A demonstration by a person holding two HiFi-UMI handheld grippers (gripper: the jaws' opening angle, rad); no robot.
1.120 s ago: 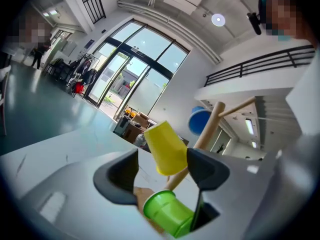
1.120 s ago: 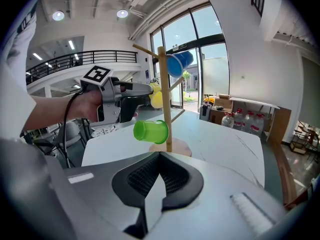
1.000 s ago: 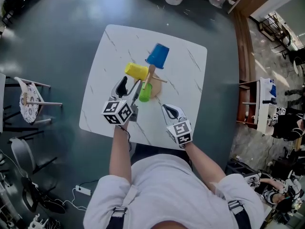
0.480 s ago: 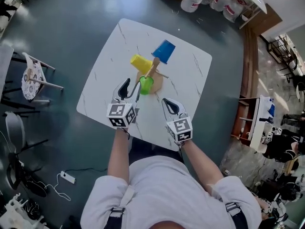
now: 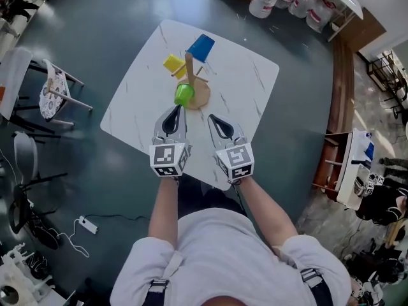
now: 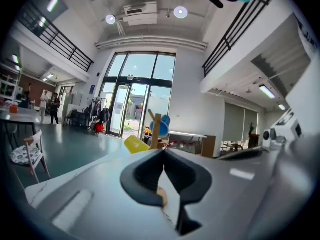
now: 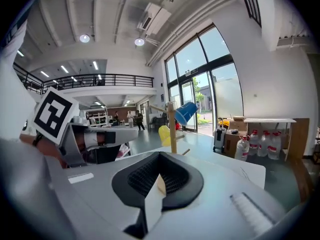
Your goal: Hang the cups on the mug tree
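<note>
My left gripper (image 5: 176,109), jaws just closed on nothing, blocks its own view of the green plastic cup (image 5: 183,94); my right gripper (image 5: 213,118) is shut and empty.

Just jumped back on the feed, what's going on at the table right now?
A person holds a gripper in each hand over the near side of the white table. The mug tree already carries all three cups: the blue cup, the yellow cup and the green cup. The left gripper sits just short of the green cup; its jaws have just closed with nothing between them. The right gripper is shut and empty too.
</note>
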